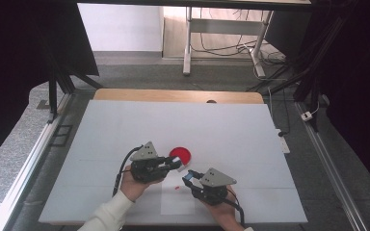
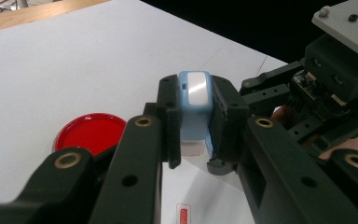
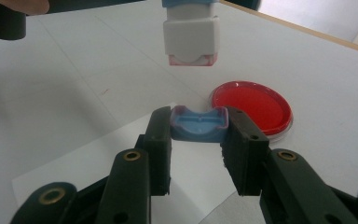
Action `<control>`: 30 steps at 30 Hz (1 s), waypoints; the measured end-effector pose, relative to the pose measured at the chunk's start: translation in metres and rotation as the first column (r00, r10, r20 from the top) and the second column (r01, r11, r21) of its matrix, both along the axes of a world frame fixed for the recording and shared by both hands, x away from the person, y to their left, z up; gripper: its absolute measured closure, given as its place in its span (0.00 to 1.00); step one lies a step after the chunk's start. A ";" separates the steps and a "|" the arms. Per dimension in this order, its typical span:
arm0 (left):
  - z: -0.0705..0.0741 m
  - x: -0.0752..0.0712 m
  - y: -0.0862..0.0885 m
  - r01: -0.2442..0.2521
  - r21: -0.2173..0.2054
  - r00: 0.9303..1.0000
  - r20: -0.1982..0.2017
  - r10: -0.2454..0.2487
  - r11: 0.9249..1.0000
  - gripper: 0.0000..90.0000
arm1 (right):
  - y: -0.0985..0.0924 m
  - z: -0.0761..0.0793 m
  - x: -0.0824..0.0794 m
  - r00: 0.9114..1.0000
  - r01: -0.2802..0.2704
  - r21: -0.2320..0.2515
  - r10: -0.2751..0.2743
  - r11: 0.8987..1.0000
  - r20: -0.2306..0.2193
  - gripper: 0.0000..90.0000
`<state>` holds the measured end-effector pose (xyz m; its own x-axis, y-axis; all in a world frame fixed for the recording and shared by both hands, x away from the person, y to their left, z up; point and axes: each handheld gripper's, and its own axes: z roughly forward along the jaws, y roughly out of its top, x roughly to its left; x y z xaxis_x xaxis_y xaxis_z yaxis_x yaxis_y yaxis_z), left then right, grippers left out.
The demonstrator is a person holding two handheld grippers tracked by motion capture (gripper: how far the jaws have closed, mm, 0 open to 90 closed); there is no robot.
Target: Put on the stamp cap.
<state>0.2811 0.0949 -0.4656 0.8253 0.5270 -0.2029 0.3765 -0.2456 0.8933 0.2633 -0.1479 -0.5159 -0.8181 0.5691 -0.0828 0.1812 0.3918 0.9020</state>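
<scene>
My jaws are shut on both sides, each pair gripping half of one small stamp. At centre-left of the high view, my left gripper [image 1: 176,163] clamps the stamp body [image 2: 194,109], a light blue block with a white lower section; in the right gripper view it hangs at top centre, its long axis upright and its red-edged face pointing down. Just right of it and lower in the high view, my right gripper [image 1: 189,176] pinches the blue cap [image 3: 199,123] by its two short sides, with the hollow side turned up toward the body. The cap sits directly below the body, apart from it, the two roughly in line. As I judge it, the coming move turns on that gap. The red dish [image 1: 180,155] lies on the desk [image 1: 231,134] just beyond both pieces.
</scene>
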 end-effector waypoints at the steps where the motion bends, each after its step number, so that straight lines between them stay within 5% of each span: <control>1: 0.000 0.000 0.000 -0.001 -0.001 1.000 0.001 0.001 1.000 0.83 | 0.001 0.000 0.000 1.000 0.002 0.000 -0.002 1.000 -0.003 0.70; 30: -0.004 -0.004 -0.017 -0.005 0.009 1.000 0.004 0.005 1.000 0.83 | 0.013 -0.002 0.001 0.998 0.067 0.001 -0.067 0.998 0.018 0.70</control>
<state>0.2768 0.0780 -0.4697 0.8233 0.5334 -0.1943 0.3739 -0.2520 0.8926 0.2646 -0.1351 -0.5183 -0.7763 0.6229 -0.0966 0.1913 0.3788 0.9055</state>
